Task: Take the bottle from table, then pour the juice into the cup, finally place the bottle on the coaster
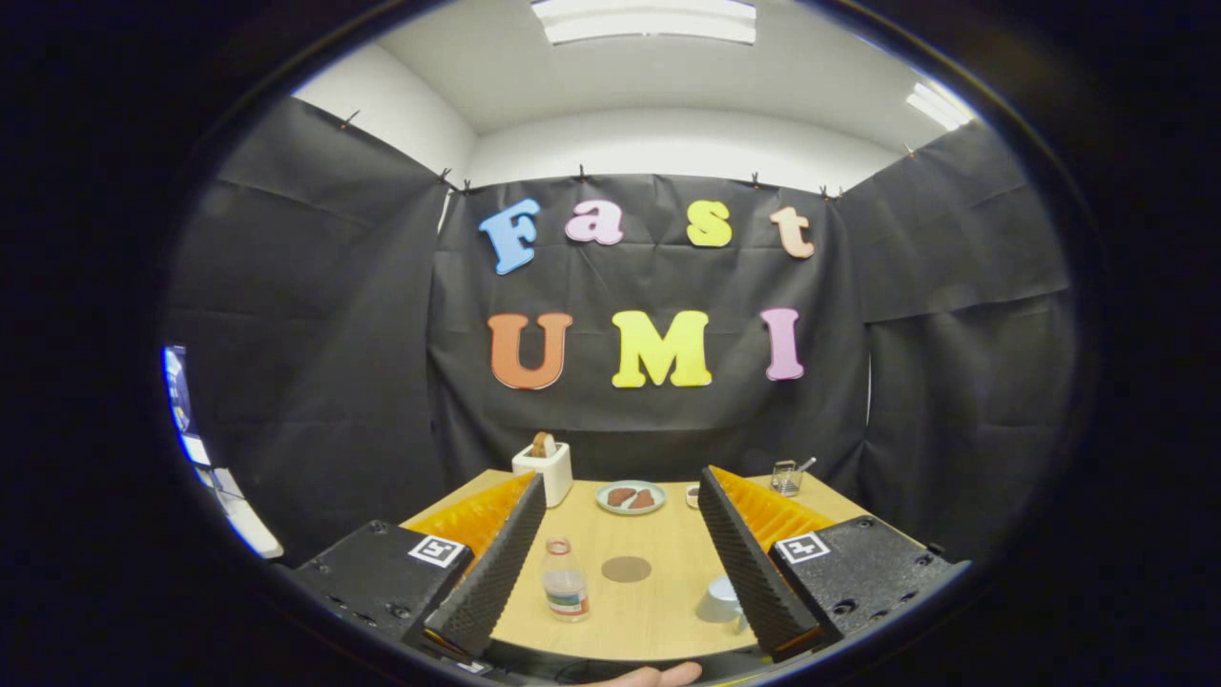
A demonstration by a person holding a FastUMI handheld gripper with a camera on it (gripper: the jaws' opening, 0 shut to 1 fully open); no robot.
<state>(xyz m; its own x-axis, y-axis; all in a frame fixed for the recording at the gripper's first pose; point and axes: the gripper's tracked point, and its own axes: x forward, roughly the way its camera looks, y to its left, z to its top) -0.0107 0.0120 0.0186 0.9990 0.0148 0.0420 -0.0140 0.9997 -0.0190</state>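
A person's fingertips (649, 676) show at the near edge of the scene, just below the gripper (620, 544). The gripper is released: its two fingers stand wide apart over the near part of the wooden table (658, 611) and grasp nothing.

Between the fingers, close to the left finger, the bottle (565, 579) stands upright on the table. It is a small clear bottle with a label band around its lower body, and it is apart from both fingers. Just beside it, slightly farther back, the round brown coaster (627, 569) lies flat on the table with nothing on it. Toward the right finger stands the cup (719, 601), pale grey; the finger covers part of it, so its handle side cannot be judged with confidence.

Beyond the fingers, a plate (631, 497) holds two brown pieces of food. A small item (693, 495) sits just to its right, too small to identify. At the far left of the table a white toaster (544, 471) carries a slice of bread. At the far right stands a glass (786, 477) with a utensil in it.
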